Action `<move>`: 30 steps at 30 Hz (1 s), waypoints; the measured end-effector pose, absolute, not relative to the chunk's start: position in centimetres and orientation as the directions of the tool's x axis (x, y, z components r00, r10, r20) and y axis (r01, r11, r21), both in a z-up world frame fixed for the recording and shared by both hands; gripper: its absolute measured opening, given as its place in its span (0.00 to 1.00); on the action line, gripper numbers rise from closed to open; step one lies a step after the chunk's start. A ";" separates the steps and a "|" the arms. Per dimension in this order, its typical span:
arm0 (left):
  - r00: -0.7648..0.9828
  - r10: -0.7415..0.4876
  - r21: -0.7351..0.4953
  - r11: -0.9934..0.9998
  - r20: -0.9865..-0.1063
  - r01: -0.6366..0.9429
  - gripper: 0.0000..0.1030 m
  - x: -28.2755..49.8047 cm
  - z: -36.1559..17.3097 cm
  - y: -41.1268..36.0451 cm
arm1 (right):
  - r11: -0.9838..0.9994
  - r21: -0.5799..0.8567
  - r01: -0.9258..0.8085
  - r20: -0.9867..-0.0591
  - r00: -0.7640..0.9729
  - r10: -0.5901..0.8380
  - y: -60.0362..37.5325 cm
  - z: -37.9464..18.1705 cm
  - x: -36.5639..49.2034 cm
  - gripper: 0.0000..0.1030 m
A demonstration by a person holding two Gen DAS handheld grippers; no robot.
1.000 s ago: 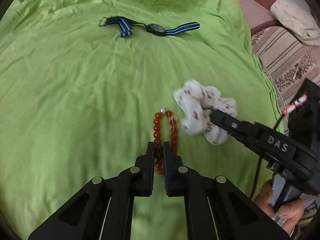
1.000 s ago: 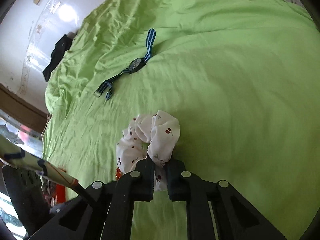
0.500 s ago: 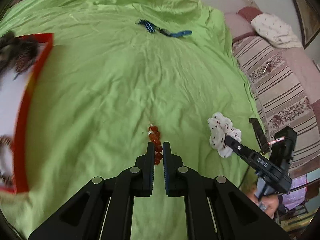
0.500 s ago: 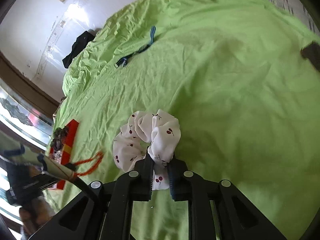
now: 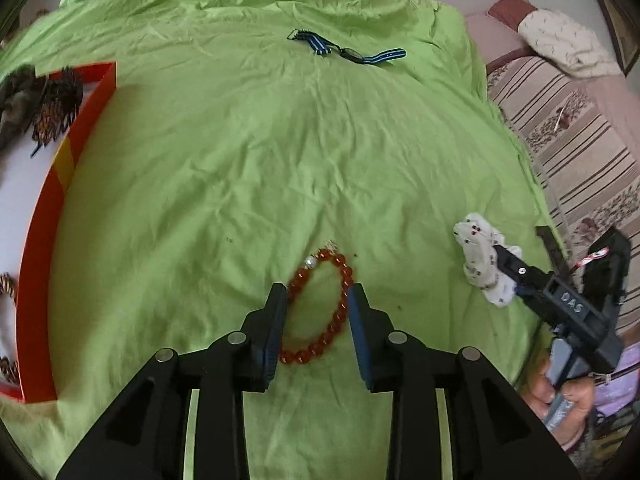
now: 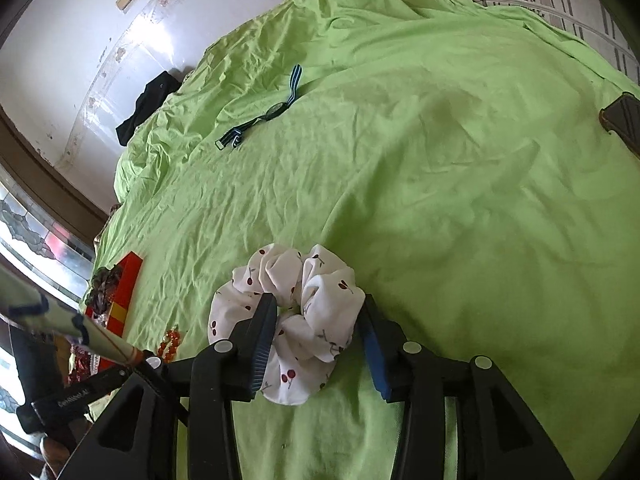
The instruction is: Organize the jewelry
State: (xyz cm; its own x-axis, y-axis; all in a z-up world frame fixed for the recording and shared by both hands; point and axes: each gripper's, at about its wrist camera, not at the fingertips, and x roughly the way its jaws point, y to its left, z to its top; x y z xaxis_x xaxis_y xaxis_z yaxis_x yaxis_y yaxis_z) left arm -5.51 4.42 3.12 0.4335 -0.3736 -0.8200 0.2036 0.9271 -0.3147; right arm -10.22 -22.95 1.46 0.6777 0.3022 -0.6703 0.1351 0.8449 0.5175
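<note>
Left gripper (image 5: pixel 316 300): jaws have just been opening and now stand apart, released. The red bead bracelet (image 5: pixel 320 312) lies flat on the green bed sheet (image 5: pixel 280 160) between the fingers; pads look clear of the beads, though the left pad hides part of the loop, so contact there can't be ruled out.

Right gripper (image 6: pixel 318 320): jaws have also just been opening, released. The white cherry-print scrunchie (image 6: pixel 296 312) sits on the sheet between them, fabric puffed out, no squeeze evident.

The red tray (image 5: pixel 44 208) sits at the left edge of the bed w/ dark items already in it, well apart from both pieces. The blue striped watch (image 5: pixel 348 50) lies at the far side of the sheet, untouched.

Judgement: step in hand is a set-down of both pieces on the bed, prob. a staging point before the tray.

To do it well:
- Lift both grippers straight up and back, so no pad drags beads or snags fabric.
- Bracelet is a loose loop; any re-grip should take one side of the strand, not span it.
- Scrunchie is soft; pinch a fold low.
</note>
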 end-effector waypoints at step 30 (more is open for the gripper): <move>0.655 -0.303 -0.125 0.944 -0.692 0.305 0.07 -16.7 14.9 4.6 | 0.937 0.348 -0.009 -0.614 0.754 0.235 -16.2 7.9 -17.0 0.11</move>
